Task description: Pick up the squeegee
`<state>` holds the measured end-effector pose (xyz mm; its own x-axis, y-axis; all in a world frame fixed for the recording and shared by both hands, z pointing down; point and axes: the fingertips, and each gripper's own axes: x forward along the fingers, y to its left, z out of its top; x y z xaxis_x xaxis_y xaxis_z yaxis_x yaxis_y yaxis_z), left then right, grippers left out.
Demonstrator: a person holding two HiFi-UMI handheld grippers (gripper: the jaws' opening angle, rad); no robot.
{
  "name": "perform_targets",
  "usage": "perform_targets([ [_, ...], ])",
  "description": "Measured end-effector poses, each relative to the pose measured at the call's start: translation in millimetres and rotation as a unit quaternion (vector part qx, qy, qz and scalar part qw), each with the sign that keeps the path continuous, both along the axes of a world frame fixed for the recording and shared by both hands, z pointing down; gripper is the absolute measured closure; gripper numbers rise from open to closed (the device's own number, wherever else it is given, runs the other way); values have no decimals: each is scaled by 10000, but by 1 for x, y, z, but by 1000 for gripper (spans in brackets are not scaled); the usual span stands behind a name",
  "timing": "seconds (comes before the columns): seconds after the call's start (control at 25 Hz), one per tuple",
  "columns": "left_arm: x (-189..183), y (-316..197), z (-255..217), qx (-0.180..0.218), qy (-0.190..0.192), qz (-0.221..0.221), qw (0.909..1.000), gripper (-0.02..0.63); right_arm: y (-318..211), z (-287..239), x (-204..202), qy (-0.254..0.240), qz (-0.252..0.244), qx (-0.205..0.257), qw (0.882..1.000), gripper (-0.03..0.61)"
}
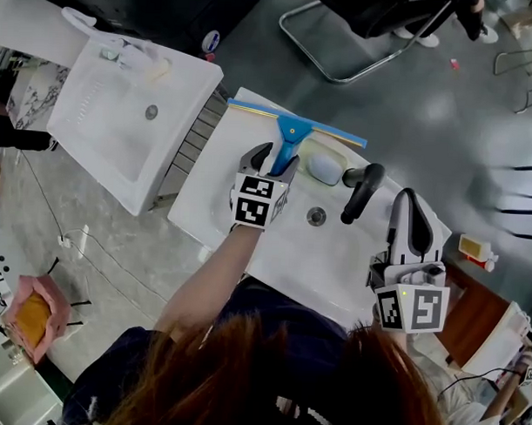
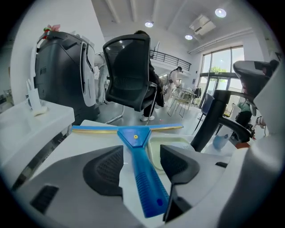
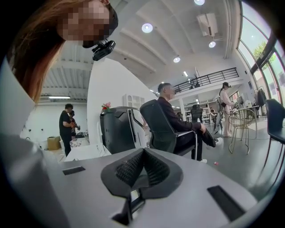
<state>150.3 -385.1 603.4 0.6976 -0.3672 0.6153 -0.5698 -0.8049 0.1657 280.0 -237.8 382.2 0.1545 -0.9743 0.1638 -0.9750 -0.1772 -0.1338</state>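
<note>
Two white washbasins stand side by side before us, one [image 1: 112, 136] off to the left and the other [image 1: 334, 262] directly below the person's head. Beyond them on the grey floor we see a black office chair [image 2: 131, 75] with a person seated in it. The left gripper [image 1: 276, 160] reaches over the nearer basin's far rim with its jaws standing apart. In the left gripper view [image 2: 140, 151] we make out the dark ribbed pads on either side of a blue handle, neither pad closed on it. The right gripper [image 1: 406, 199] is held over the same basin's near right corner, well apart from the other. In the right gripper view [image 3: 142, 153] we find its jaws pressed together with nothing between them, pointing out toward the room. The squeegee [image 1: 290, 134] lies flat on the far rim of the nearer basin. Its long blade runs along the far edge toward the far left corner, and its handle [image 2: 141, 178] points back toward the person, straight into the gap of the left gripper. A black faucet [image 1: 361, 191] rises from the far right part of the rim, its spout angled over the bowl. A pale soap tray [image 2: 171, 141] sits between the handle and the faucet. The drain [image 1: 315, 216] shows in the bowl, just near of the tray.
</note>
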Motion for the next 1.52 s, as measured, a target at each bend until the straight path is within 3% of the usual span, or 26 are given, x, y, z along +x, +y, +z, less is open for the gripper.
perform_targets([
  [0.48,1,-1,29,-448,-7,-188,9988,350,-5,10,3,-79,-37,-77,9999,561],
  [0.64,5,1,29,-532,86,-157,9984,418,-7,13,3,-98,-49,-96,9999,563],
  [1.0,4,-1,28,-704,317,-329,9965,446,-7,14,6,-99,-29,-116,9999,563],
  [1.52,-10,-9,-8,-293,667,-517,9960,453,-4,6,5,-56,-25,-72,10000,563],
])
